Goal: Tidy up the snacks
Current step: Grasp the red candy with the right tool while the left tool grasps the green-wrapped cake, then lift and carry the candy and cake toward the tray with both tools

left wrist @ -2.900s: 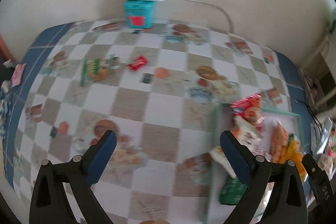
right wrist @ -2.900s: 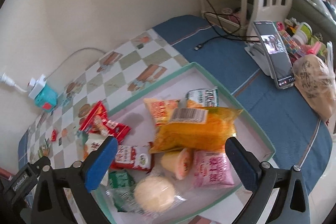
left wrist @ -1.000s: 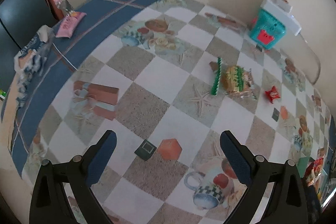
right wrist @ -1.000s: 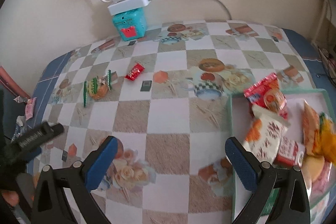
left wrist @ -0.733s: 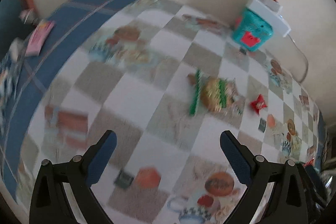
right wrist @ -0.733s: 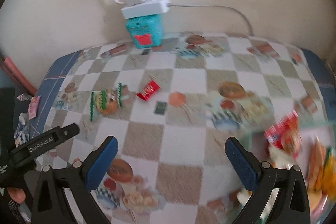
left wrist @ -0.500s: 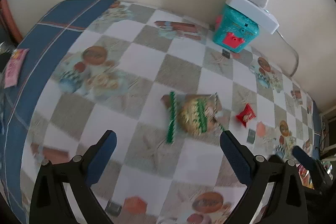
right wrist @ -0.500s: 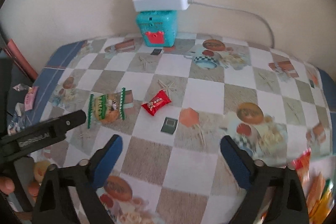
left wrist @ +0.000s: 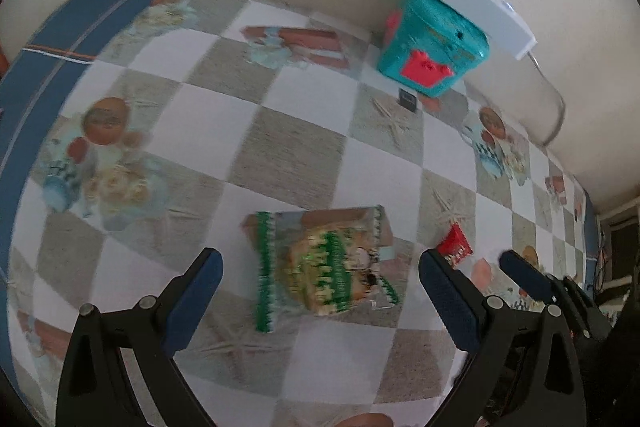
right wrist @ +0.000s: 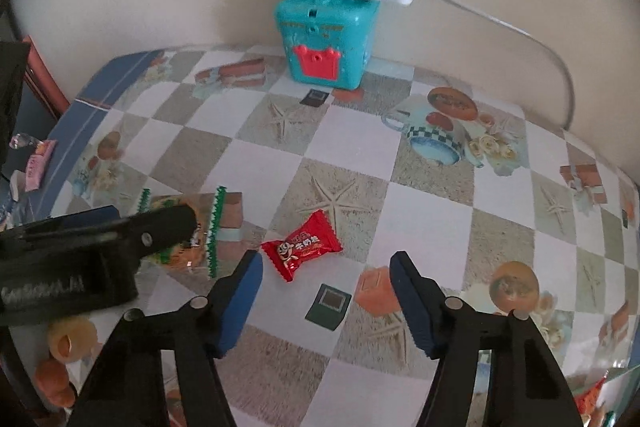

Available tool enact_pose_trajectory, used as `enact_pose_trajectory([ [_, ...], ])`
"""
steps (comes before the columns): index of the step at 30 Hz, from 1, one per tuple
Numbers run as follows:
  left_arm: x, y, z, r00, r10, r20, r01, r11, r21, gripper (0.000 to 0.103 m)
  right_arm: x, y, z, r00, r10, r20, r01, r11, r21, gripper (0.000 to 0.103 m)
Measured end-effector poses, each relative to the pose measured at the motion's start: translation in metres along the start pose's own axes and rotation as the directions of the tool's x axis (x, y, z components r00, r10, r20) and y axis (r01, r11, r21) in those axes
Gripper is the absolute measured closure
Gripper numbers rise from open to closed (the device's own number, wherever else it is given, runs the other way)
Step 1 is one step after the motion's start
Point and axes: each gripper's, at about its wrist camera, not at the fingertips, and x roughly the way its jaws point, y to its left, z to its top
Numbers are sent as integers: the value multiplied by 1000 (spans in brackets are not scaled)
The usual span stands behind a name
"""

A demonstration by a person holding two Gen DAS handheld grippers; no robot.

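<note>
Snacks left loose on the checked tablecloth (right wrist: 432, 187) are now right under me: both grippers have swung over from the tray, so pickup comes next. My left gripper (left wrist: 320, 279) hangs wide open astride the green-edged cookie packet (left wrist: 324, 271), gripping nothing. My right gripper (right wrist: 326, 271) has just been narrowing, still empty, with the red candy (right wrist: 302, 249) just ahead of its tips.

Both wrist views angled steeply down, close over checkered tablecloth (left wrist: 280, 151); share teal box (right wrist: 326, 43).
</note>
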Motion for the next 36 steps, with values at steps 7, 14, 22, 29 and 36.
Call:
enact_pose_trajectory([
  [7,8,-9,5,1000,21,-4,-21,1000,0,11,10,6,5,1000,4,5,-4,999,-46,35],
  [14,13,-12,6,998,56,-17,-56,998,5,12,19,11,8,1000,-4,-11,3,998,-69,42],
  [22,10,-4,7,996,90,-14,-90,996,-10,37,25,15,10,1000,-2,-13,1,996,-85,59],
  [29,5,-1,7,993,118,3,-118,993,-10,47,23,13,9,1000,-8,-4,8,997,-76,79],
  [36,-1,-1,3,990,144,7,-143,990,-15,51,17,6,3,1000,-8,-3,8,998,-59,83],
])
